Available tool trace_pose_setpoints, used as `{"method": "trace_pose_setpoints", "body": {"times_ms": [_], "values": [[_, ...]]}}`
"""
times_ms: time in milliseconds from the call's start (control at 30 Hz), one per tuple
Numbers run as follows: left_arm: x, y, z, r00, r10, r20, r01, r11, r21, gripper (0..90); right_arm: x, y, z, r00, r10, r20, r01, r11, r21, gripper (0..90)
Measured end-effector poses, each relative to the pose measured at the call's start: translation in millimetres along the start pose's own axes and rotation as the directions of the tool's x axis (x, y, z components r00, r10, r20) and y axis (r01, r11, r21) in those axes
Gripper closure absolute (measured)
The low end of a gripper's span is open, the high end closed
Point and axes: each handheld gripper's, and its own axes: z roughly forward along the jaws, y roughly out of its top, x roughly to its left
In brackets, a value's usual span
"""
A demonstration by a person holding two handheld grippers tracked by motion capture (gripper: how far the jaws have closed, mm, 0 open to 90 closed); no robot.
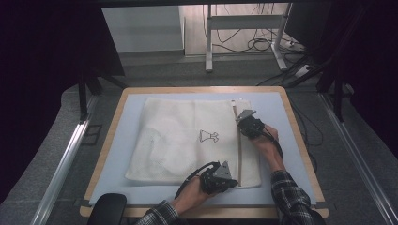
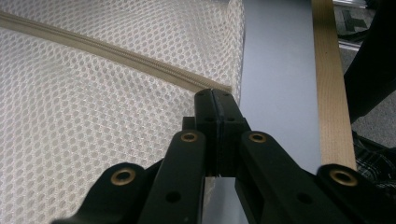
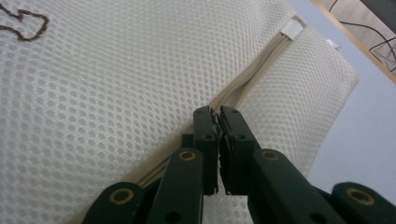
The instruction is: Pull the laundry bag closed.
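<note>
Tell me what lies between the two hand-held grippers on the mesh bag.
In the high view, the bag's beige zipper runs between the left hand-held gripper and the right hand-held gripper, over white mesh bag.

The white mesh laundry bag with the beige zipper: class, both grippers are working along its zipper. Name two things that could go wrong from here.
1. The left gripper, jaws shut at the zipper's end, pinches little of the white mesh laundry bag; it might slip off.
2. The right gripper is closed on the beige zipper; pulling could bunch the mesh or drag the bag across the pale blue mat.
</note>
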Motion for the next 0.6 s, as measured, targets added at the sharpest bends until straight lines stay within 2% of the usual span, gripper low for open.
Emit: {"method": "trace_pose_setpoints", "body": {"times_ms": [600], "values": [[-0.4,0.0,0.0,1.0000,0.008,-0.005,-0.008,1.0000,0.001,89.9,-13.5,6.7,14.0,0.9988,0.048,0.006,-0.048,0.999,-0.002,84.3]]}}
